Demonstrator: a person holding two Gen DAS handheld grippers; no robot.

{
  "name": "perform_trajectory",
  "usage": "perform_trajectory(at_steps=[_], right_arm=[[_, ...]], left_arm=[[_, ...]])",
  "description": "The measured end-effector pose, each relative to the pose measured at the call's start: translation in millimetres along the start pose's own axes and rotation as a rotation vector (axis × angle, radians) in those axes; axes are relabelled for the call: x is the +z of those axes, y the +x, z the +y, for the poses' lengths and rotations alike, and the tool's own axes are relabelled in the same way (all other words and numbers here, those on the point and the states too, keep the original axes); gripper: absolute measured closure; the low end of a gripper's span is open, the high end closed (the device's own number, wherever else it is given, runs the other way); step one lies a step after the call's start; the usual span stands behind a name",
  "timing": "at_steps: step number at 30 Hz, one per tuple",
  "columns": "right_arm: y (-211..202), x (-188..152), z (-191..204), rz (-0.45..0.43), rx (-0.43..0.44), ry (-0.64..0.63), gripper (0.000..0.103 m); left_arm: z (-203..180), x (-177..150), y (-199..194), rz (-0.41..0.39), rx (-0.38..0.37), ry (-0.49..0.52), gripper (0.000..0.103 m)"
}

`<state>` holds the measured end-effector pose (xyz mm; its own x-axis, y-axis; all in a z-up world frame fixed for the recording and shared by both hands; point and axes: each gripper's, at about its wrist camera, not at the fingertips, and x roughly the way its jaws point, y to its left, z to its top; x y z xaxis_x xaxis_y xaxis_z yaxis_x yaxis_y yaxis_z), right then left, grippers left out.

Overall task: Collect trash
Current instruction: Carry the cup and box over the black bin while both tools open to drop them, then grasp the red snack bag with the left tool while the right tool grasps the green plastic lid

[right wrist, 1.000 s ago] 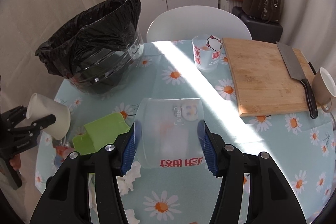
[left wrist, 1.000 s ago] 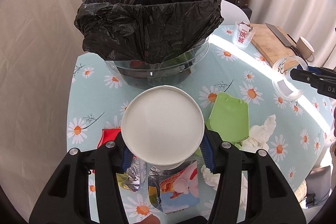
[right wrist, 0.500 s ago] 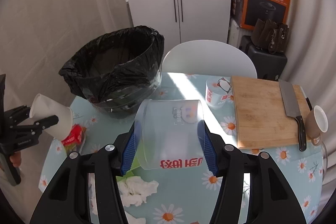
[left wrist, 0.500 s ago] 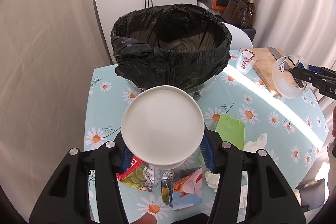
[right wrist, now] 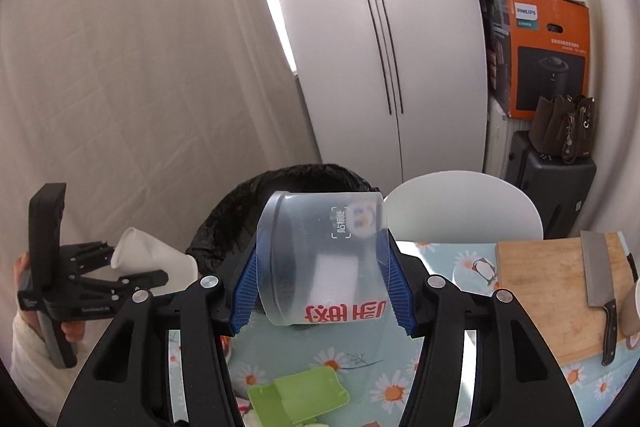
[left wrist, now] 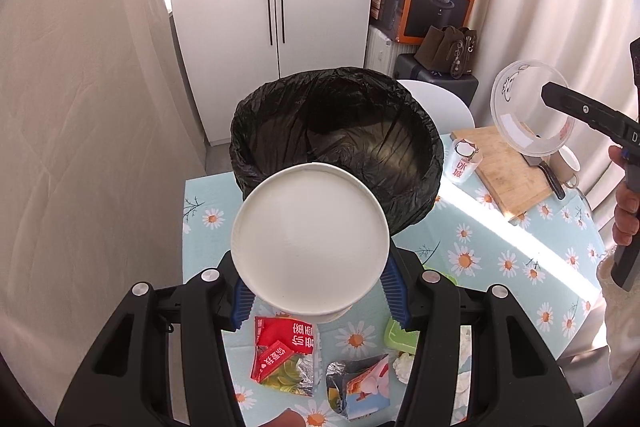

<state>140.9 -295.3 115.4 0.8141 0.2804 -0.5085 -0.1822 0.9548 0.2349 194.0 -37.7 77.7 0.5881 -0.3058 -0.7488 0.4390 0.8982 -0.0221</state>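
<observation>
- A person stands at a small table [left wrist: 192, 203] with a daisy-print cloth, a handheld gripper in each hand. The landmark is a large bin lined with a black bag [left wrist: 336, 131], standing on the table's far side with its mouth open.
- The left gripper [left wrist: 316, 291] is clamped on a white paper cup [left wrist: 310, 239], its blue pads [left wrist: 242, 301] pressed against the cup's sides. The cup is held on the near side of the bin, close to the rim and not yet over the opening, its mouth facing the camera.
- The right gripper [right wrist: 322, 291] is clamped on a clear plastic cup [right wrist: 320, 259] with red lettering, held on its side. It hangs in the air to the right of the bin, above rim height.
- More trash lies on the cloth on the near side of the bin: a red snack wrapper [left wrist: 286, 351], a torn foil packet [left wrist: 358, 383], crumpled tissue [left wrist: 402, 365] and a green plastic piece [right wrist: 298, 395].
- To the right of the bin sit a printed cup [left wrist: 462, 163] and a wooden cutting board [left wrist: 504, 167] with a cleaver [right wrist: 596, 275] on it.
- Risks as I judge them: both cups are thin and slippery, so a hard squeeze could crush one or shoot it out of the pads. Letting go before a cup is over the mouth would send it off the rim onto the table or floor. Both hands converging on one opening could collide. A knock against the loose bag edge could fold it inward or shift the bin.
</observation>
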Motion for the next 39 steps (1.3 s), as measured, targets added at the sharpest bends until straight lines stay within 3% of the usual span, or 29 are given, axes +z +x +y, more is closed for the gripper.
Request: perform_trajectory(at_steps=[10, 14, 19, 20, 21, 22, 23, 24, 27, 30, 37, 39], right_arm=[[54.5, 33.7, 12.5, 0.024, 0.053, -0.066, 0.051], [81.0, 42.0, 14.0, 0.051, 0.097, -0.052, 0.051], [117.4, 44.4, 21.1, 0.086, 0.084, -0.079, 0.051], [124.3, 43.5, 22.4, 0.094, 0.071, -0.088, 0.051], [131.1, 42.2, 23.7, 0.1, 0.05, -0.102, 0.043], [136.3, 41.5, 25.3, 0.102, 0.024, -0.114, 0.03], [139.3, 40.4, 24.2, 0.089, -0.007, -0.117, 0.008], [138.6, 39.8, 22.2, 0.072, -0.031, -0.114, 0.008], [131.9, 40.7, 14.1, 0.066, -0.034, -0.085, 0.008], [117.8, 40.1, 11.1, 0.059, -0.09, -0.075, 0.008], [77.2, 3.9, 20.1, 0.095, -0.244, -0.067, 0.008], [65.5, -13.3, 22.5, 0.118, -0.263, -0.033, 0.008]], left_arm=[[-7.7, 51.1, 21.5, -0.034, -0.081, 0.042, 0.049], [-9.8, 63.4, 42.9, -0.021, -0.068, 0.073, 0.049], [-5.3, 70.1, 75.1, 0.018, -0.074, 0.09, 0.049], [-3.7, 70.3, 80.1, 0.021, -0.086, 0.089, 0.049], [-1.8, 70.3, 85.0, 0.025, -0.095, 0.086, 0.042], [-0.7, 69.7, 87.8, 0.016, -0.092, 0.085, 0.033], [1.1, 68.2, 88.3, -0.001, -0.087, 0.083, 0.016], [3.1, 66.6, 87.3, -0.016, -0.086, 0.08, 0.009], [12.8, 59.6, 74.1, -0.069, -0.136, 0.06, 0.006], [22.6, 50.1, 58.4, -0.11, -0.101, 0.039, 0.006], [33.6, 12.9, 26.2, -0.076, -0.014, 0.054, 0.006], [35.2, -0.6, 18.8, -0.054, -0.026, 0.065, 0.006]])
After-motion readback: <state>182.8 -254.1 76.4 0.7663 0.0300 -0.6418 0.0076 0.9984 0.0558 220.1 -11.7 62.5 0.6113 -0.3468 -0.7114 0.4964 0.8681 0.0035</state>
